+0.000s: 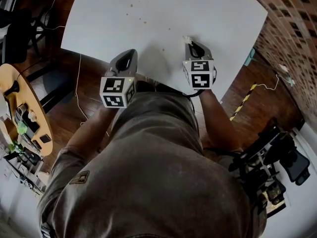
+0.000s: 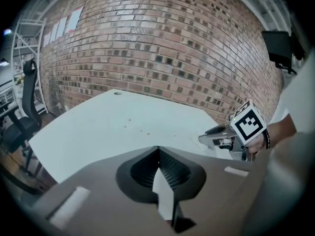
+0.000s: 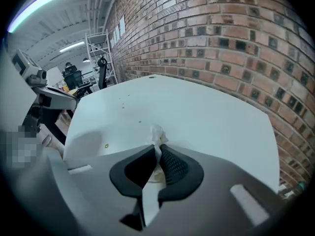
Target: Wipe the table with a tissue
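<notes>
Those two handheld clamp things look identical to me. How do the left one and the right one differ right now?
The right gripper is pinching a crumpled white tissue, while the left gripper has its jaws together on nothing. The right gripper lies wholly over the white table, whereas the left gripper straddles the table's near edge, with its marker cube off the table. Both have grey bodies and a black-and-white marker cube, and both point across the table.

My left gripper [image 1: 130, 54] has its jaws pressed together with nothing in them. My right gripper [image 1: 188, 40] is a bit farther forward and pinches a tissue [image 3: 156, 133] tight. My left forearm [image 1: 89, 132] and right forearm [image 1: 216, 119] reach out side by side.
</notes>
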